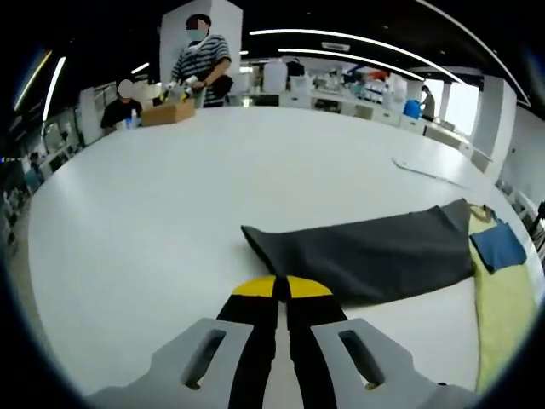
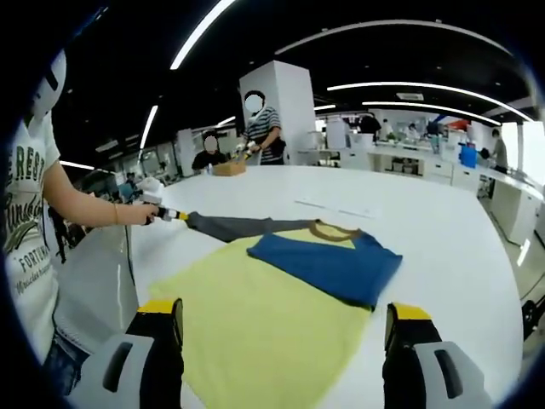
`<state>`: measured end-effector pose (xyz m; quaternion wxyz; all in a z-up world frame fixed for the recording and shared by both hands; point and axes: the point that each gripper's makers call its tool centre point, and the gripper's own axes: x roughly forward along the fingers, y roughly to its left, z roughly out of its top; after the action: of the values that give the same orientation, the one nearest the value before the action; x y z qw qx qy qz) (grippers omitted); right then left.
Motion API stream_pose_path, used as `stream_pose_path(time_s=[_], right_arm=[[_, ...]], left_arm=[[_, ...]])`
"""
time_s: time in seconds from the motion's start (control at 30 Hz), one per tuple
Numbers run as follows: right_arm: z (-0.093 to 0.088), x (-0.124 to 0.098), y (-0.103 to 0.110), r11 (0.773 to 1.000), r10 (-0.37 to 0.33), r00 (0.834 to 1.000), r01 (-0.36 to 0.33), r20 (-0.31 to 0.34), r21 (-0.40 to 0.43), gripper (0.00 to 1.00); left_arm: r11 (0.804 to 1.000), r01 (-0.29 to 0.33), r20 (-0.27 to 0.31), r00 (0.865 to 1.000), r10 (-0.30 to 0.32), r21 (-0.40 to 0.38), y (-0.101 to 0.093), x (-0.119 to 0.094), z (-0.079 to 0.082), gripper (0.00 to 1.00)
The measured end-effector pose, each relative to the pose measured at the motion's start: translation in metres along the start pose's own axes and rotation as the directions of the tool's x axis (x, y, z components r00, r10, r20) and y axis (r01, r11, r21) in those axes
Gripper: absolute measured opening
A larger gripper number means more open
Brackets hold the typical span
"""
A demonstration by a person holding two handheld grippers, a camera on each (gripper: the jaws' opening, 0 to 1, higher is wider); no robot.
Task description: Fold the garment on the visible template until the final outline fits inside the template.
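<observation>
One T-shirt on one white table — two grippers.

The T-shirt (image 2: 281,315) is yellow with one blue sleeve (image 2: 328,264) folded over and one grey sleeve (image 1: 366,256) stretched out. Left gripper (image 1: 282,288) has jaws pressed together, probably pinching the grey sleeve's edge — hard to tell. Right gripper (image 2: 285,319) hangs spread wide over the yellow body, holding nothing.
</observation>
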<state>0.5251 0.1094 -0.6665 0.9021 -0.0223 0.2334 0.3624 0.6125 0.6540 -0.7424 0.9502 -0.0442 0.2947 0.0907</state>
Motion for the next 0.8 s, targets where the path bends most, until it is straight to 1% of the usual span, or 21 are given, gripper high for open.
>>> stream_pose_path(time_s=[0.1, 0.33, 0.53, 0.7, 0.8], right_arm=[[-0.001, -0.001, 0.001, 1.000, 0.003, 1.000, -0.003, 0.000, 0.004, 0.99], [-0.001, -0.001, 0.007, 1.000, 0.008, 1.000, -0.008, -0.006, -0.003, 0.99], [-0.001, -0.001, 0.010, 1.000, 0.009, 1.000, -0.009, -0.006, -0.003, 0.99], [-0.001, 0.001, 0.012, 1.000, 0.013, 1.000, -0.013, -0.004, -0.005, 0.99], [-0.001, 0.002, 0.015, 1.000, 0.019, 1.000, -0.019, -0.003, -0.007, 0.99]], left_arm=[[1.000, 0.009, 0.004, 1.000, -0.009, 0.024, -0.005, -0.002, 0.004, 0.00], [0.999, 0.032, 0.033, 0.999, -0.033, 0.039, -0.015, -0.008, 0.018, 0.00], [0.998, 0.051, 0.052, 0.997, -0.054, 0.048, -0.024, -0.012, 0.027, 0.00], [0.996, 0.078, 0.069, 0.994, -0.081, 0.042, -0.035, -0.016, 0.034, 0.00], [0.994, 0.107, 0.082, 0.991, -0.110, 0.036, -0.045, -0.018, 0.040, 0.00]])
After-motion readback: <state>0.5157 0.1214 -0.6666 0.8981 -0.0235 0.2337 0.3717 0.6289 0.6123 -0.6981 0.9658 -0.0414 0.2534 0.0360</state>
